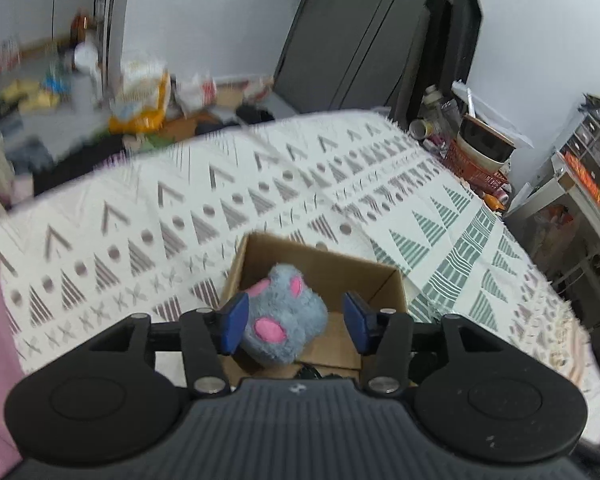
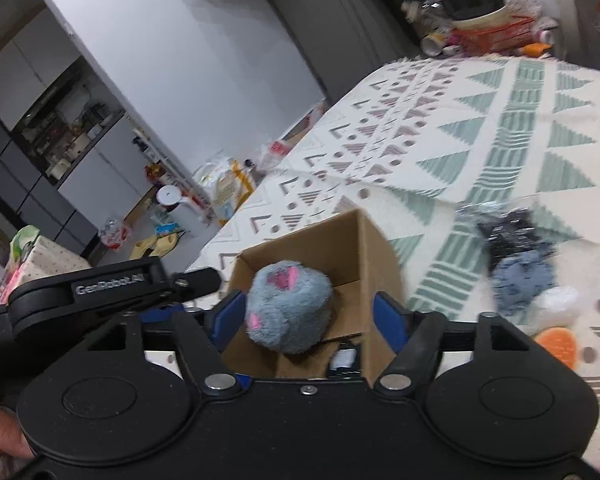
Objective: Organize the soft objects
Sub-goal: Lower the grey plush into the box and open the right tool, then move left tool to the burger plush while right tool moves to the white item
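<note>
Grey plush mouse toy with pink ears (image 1: 284, 320): rounded, no clear long axis, ears up, inside open brown cardboard box (image 1: 320, 268). Left gripper (image 1: 296, 322) and right gripper (image 2: 308, 320): both spread wide, holding nothing.

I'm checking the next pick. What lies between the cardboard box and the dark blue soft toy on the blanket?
Only bare patterned blanket lies between the box and the blue toy, shown in the right wrist view.
</note>
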The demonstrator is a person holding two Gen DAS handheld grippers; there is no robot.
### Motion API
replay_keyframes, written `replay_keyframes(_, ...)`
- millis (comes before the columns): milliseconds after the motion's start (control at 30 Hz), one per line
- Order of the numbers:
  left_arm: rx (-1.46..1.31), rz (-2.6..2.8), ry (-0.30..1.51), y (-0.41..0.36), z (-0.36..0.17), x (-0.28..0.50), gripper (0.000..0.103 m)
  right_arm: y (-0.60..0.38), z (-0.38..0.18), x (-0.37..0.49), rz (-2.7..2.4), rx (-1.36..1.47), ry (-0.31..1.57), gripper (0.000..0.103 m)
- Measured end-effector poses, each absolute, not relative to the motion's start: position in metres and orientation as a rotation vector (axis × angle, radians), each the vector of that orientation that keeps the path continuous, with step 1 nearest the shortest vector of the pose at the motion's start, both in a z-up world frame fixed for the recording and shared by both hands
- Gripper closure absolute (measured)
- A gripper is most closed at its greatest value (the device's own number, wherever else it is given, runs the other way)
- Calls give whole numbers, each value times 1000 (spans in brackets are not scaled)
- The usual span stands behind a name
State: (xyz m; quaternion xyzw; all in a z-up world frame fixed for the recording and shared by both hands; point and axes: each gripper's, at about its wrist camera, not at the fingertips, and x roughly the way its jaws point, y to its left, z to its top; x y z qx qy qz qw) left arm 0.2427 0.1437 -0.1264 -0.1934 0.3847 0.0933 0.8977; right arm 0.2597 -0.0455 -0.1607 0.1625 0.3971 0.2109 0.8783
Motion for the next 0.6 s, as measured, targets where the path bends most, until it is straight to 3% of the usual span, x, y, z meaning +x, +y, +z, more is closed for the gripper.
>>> replay_keyframes(200,-322,184,792,113,-111,238,50,-88,-158,256,328,387,842,26)
replay_keyframes(267,-296,179,791,101,-105,236,44,-101,-159,254,306,418,845,24)
replay_keyframes(333,-266,186,783,90,-102,234,32,-112,-159,252,286,448,844,21)
replay_keyframes(467,-258,168,798,72,-97,233,23,-133,-160,251,270,505,849,11)
replay_keyframes(533,-240,163,820,62,-94,234,11,-142,-162,251,270,537,865,9)
replay_keyframes(600,-214,181,836,51,-92,234,9,-152,-164,251,271,575,880,6)
